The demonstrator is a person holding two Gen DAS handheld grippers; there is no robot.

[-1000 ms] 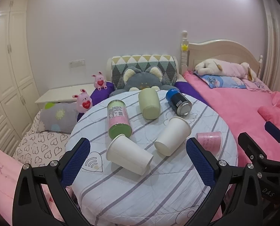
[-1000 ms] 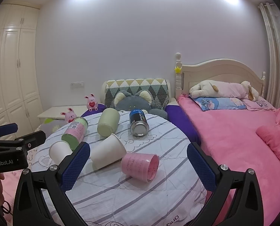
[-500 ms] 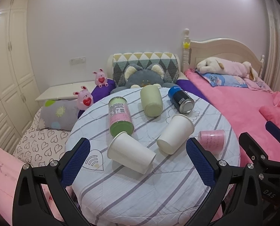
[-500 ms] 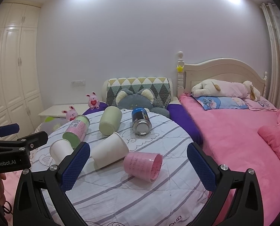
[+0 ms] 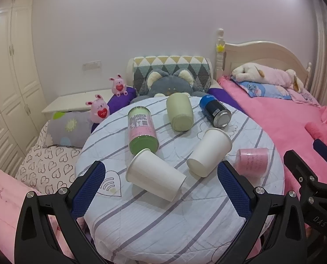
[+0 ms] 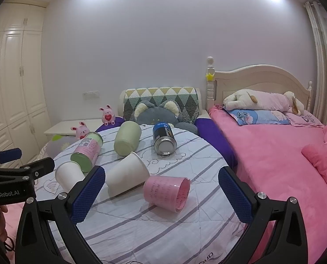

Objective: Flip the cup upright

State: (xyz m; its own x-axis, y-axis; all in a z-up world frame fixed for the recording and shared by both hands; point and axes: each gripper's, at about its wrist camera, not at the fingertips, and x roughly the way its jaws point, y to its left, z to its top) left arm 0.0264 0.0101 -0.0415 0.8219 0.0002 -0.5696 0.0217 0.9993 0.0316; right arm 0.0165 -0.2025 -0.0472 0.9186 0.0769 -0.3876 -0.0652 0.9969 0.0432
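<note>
**A:** What lies on the round table (image 5: 163,231)?

**B:** Six containers, all on their sides on its striped cloth. Nearest the left gripper (image 5: 161,189) is a white paper cup (image 5: 154,179), its mouth facing the near right. Its base touches, or nearly touches, the bottom of a green-and-pink canister (image 5: 141,129). A second white paper cup (image 5: 209,153) lies to the right, mouth pointing away toward the blue can (image 5: 215,111). A pale green cup (image 5: 179,115) sits between the canister and the can.

**A:** And the pink one?

**B:** The pink cup (image 6: 166,190) lies near the table's right edge, open mouth turned to the right in the right wrist view. It lies just beside the second paper cup, though I cannot tell whether they touch.

**A:** How do the grippers stand?

**B:** Both are spread wide and hold nothing. The left one's blue pads (image 5: 88,189) frame the two paper cups from the near side of the table, touching neither. The right gripper (image 6: 162,194) hangs over the near part of the table, with the pink cup showing between its fingers, apart from both.

**A:** Anything around the table?

**B:** A pink bed (image 6: 273,154) on the right with a plush dog (image 6: 262,100) at its headboard, a grey plush cat (image 5: 167,85) against a diamond-patterned cushion (image 5: 172,66) behind the table, two small pink plush toys (image 5: 99,111) to the left, and white wardrobe doors (image 5: 9,77) along the left wall.
</note>
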